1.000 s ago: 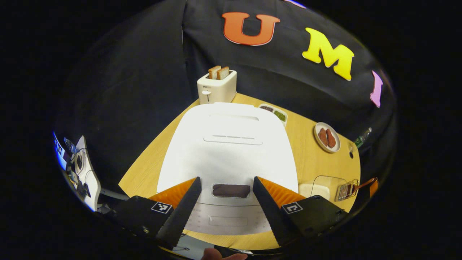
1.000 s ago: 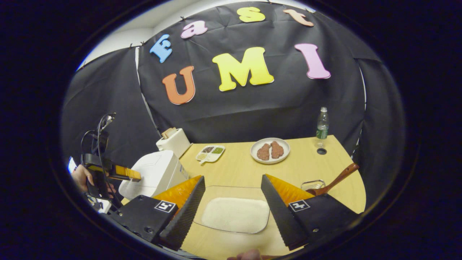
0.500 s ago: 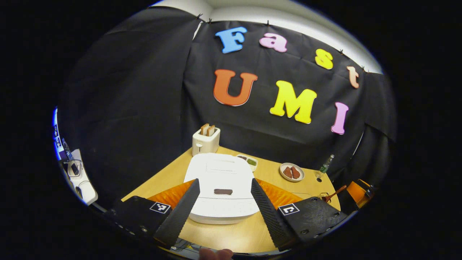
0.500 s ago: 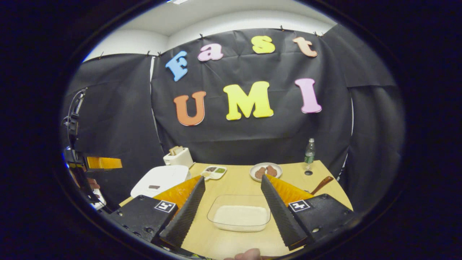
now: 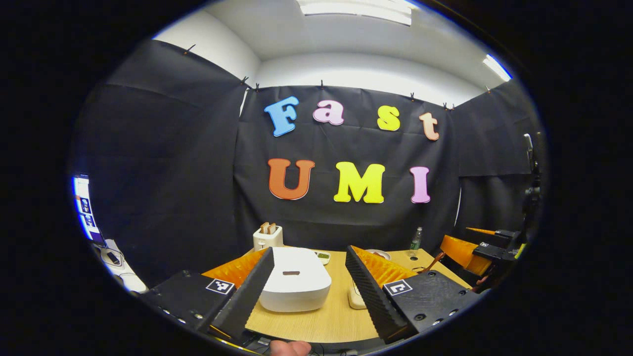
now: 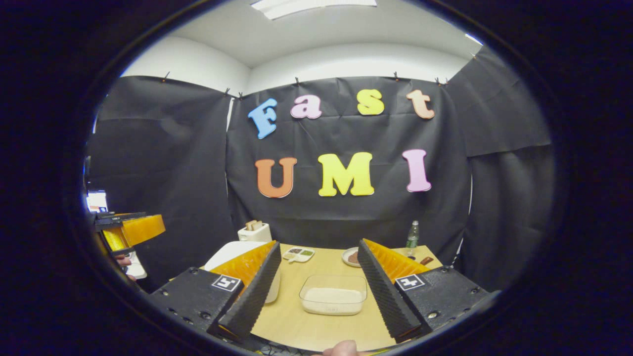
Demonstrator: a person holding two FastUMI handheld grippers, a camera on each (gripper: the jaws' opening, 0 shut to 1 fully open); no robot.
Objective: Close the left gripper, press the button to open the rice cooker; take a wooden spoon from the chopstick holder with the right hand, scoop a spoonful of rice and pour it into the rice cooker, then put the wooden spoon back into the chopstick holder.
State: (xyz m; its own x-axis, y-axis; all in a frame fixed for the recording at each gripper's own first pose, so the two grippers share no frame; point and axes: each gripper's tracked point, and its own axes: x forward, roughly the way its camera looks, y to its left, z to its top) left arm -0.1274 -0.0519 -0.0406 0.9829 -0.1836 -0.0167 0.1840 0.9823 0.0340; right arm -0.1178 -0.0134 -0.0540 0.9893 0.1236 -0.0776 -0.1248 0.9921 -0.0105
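Observation:
The white rice cooker [image 5: 296,284] stands on the wooden table [image 5: 336,321] with its lid down and a dark button [image 5: 291,272] on top. My left gripper [image 5: 309,249] is open, held back from the cooker and well above the table's near edge. In the right gripper view, my right gripper [image 6: 317,244] is open too, with a clear container of rice [image 6: 334,295] on the table ahead between its fingers. The brown end of the wooden spoon's handle [image 6: 426,260] peeks out over the right finger. The cooker [image 6: 228,251] is partly hidden by the other finger.
A toaster [image 5: 267,236] with bread stands at the back left. A divided sauce dish [image 6: 298,254], a plate [image 6: 350,257] and a bottle [image 6: 412,237] line the far side. The other gripper [image 6: 131,230] hangs at the left, with a hand below.
Both grippers have drawn back from the table and tilted upward, so the cooker and rice container look smaller and lower. Both have stayed open.

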